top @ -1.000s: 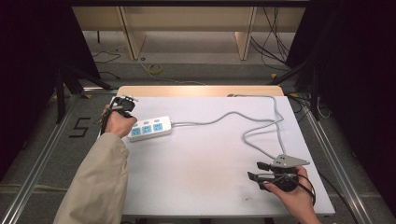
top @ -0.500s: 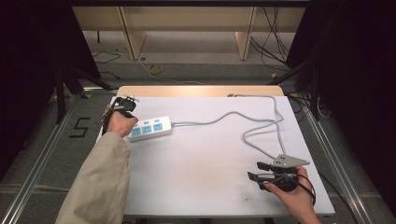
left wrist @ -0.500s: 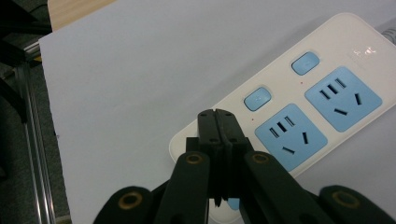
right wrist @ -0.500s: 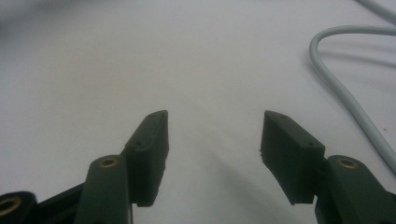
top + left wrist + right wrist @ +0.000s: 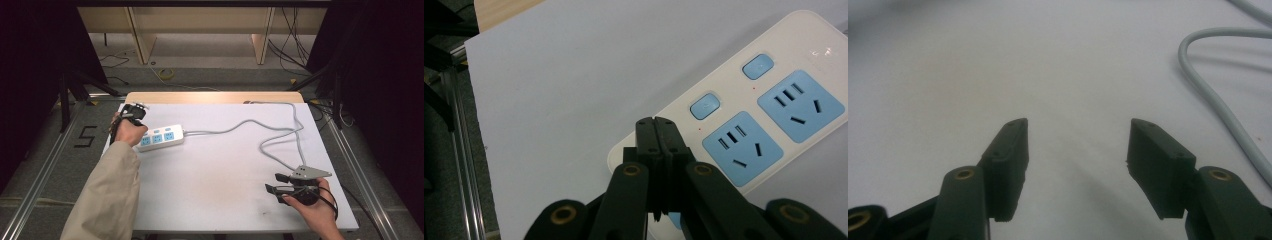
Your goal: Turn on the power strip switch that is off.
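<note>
A white power strip (image 5: 160,137) with blue sockets and blue switches lies at the table's left; close up it is the power strip (image 5: 744,125). My left gripper (image 5: 657,122) is shut with nothing between its jaws, its tip over the strip's near end beside the blue switch (image 5: 705,105). From above, the left gripper (image 5: 131,114) sits just left of the strip. Its grey cord (image 5: 280,132) loops across to the right. My right gripper (image 5: 272,183) rests open near the front right corner, and in its own view the right gripper (image 5: 1075,142) holds nothing, the cord (image 5: 1220,105) to its right.
The white table top (image 5: 215,170) has a wooden strip (image 5: 215,97) along its far edge. Metal rails (image 5: 45,160) run on both sides. Shelving legs and cables stand on the floor beyond. A "5" marks the floor at the left.
</note>
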`<state>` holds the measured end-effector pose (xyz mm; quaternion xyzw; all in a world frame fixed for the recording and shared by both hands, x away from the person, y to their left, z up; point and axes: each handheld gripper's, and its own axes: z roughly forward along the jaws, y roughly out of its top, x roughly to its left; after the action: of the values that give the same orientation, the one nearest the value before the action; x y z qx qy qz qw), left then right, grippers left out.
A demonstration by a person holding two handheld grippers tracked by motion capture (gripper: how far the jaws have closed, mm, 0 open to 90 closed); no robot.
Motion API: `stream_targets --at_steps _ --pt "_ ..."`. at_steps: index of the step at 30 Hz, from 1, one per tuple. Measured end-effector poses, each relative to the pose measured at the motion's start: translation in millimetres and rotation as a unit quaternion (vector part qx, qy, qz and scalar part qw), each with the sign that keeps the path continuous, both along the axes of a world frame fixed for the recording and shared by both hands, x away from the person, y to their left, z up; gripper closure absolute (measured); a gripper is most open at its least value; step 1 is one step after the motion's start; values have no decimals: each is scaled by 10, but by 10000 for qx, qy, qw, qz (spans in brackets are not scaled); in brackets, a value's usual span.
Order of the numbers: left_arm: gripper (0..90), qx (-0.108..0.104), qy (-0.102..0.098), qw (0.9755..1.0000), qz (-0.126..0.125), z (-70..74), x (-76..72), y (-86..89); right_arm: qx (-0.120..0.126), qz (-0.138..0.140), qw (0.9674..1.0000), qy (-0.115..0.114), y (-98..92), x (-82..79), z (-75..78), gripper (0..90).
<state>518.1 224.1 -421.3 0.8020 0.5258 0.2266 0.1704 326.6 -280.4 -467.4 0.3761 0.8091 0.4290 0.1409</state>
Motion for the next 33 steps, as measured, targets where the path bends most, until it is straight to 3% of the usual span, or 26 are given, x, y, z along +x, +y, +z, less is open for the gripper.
stream_targets --at_steps 33 --pt "898 -27 102 9999 63 -120 85 4 -15 2 10000 36 1 0 -2 428"
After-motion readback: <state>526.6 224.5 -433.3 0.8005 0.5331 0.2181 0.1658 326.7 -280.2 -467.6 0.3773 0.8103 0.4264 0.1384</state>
